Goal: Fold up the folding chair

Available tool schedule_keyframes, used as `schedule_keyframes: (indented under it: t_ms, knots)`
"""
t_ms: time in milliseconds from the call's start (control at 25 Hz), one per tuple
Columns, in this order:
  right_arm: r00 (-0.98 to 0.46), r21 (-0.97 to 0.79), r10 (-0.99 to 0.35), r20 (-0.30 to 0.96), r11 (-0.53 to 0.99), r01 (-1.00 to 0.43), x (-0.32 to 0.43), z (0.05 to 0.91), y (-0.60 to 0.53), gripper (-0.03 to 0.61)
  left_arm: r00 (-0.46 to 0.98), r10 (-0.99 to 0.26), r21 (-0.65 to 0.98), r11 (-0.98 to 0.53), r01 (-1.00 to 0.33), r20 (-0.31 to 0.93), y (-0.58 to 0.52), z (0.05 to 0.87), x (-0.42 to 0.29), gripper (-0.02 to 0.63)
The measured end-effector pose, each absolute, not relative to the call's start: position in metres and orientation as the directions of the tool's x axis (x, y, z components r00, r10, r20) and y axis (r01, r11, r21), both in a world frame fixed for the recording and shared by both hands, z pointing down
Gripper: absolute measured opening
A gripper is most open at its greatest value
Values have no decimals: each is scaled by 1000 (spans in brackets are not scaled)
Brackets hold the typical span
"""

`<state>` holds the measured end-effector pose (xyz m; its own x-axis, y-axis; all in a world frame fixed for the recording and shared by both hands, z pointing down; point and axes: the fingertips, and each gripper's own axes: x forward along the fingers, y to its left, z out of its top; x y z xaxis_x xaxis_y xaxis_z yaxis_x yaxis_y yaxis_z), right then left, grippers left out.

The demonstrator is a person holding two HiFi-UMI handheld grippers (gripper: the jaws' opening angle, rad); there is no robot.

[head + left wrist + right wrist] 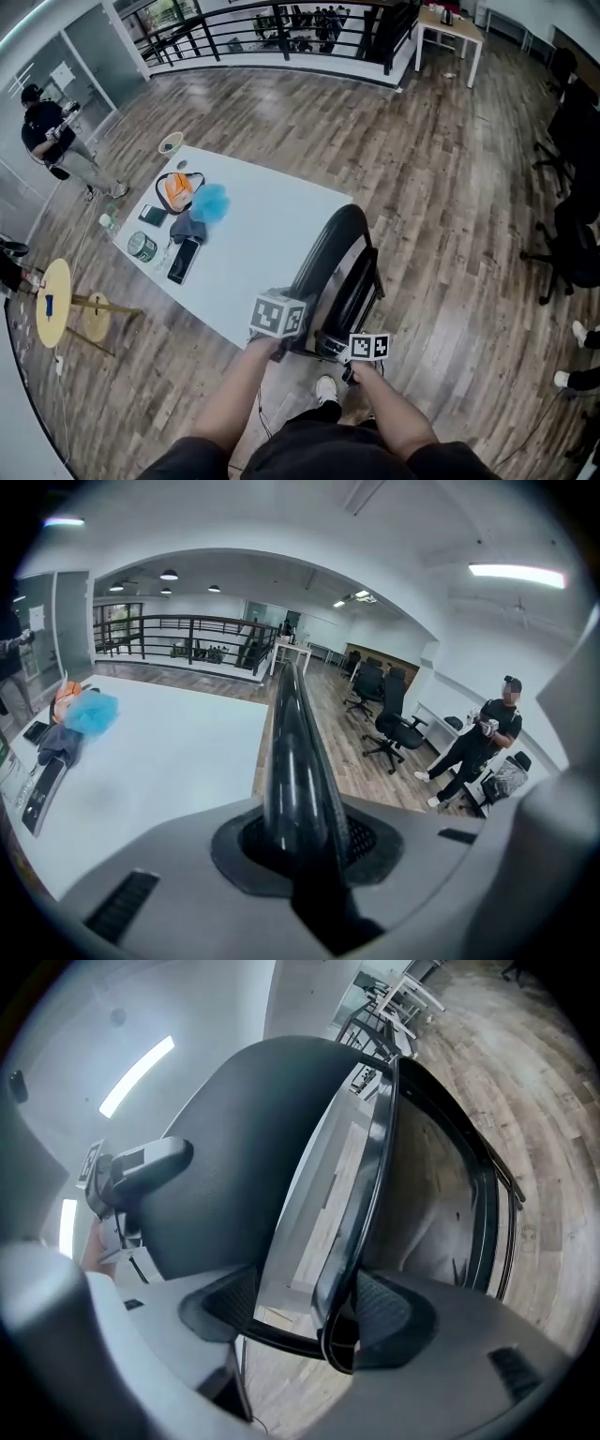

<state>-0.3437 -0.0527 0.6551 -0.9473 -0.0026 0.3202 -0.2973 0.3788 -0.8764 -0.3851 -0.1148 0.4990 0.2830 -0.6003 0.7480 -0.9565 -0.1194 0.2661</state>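
As both forearms reached forward, the left gripper [302,841] clamped the folding chair [342,248]; the right gripper [309,1312] straddled its frame, jaws apart.

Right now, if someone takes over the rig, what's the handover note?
Left tongs: shut on the glossy black edge of the folding chair.
Right tongs: open, with a black frame tube between the pads, not clamped.
Chair: standing on the floor beside the white table. Its panels are close together, but a gap still shows between them.
Done: both tongs are at the chair.
Left: probably grip with the right, press the panels flat.
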Motion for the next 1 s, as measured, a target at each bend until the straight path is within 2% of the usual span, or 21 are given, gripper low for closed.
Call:
schedule_keyframes:
  t_ms: [160, 320, 1000]
  knots:
    - [-934, -864, -8, 356, 379, -332, -364, 663, -53, 293, 285, -601, 274, -113, -955, 747, -114, 501, -402, 81]
    - [-927, -855, -8, 374, 385, -349, -376, 669, -53, 279, 281, -603, 266, -116, -957, 746, -116, 503, -409, 81]
    - [-911, -821, -39, 411, 418, -389, -402, 672, -53, 279, 275, -609, 261, -113, -959, 744, -117, 507, -441, 86]
